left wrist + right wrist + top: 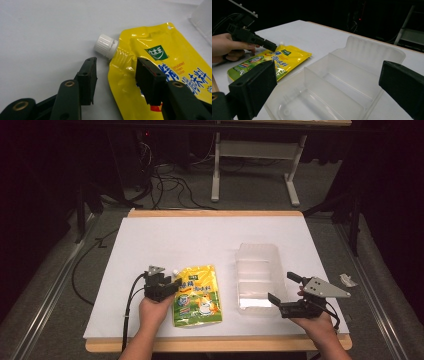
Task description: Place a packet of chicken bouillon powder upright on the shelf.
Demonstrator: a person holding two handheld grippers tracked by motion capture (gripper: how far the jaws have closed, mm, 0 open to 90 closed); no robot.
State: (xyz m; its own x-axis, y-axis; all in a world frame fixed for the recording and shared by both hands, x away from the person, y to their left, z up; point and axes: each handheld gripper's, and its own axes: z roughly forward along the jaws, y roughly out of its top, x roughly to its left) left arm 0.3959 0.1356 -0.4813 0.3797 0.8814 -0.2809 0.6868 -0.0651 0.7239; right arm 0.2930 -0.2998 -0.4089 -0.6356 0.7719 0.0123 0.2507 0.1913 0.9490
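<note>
Pouch (197, 295), yellow and printed, lies flat on the white table (200, 240), its upper corner between the spread jaws of the left gripper (116, 75): one jaw rests over the yellow film, the other stands on bare table just beside the pouch's edge, neither pressing it. Clear divided tray (257, 277) sits beyond the right gripper (283, 287), whose jaws stand wide apart around nothing, just short of the tray's near rim. White screw cap (105, 45) pokes out just ahead of the left fingertips, apart from both.
</note>
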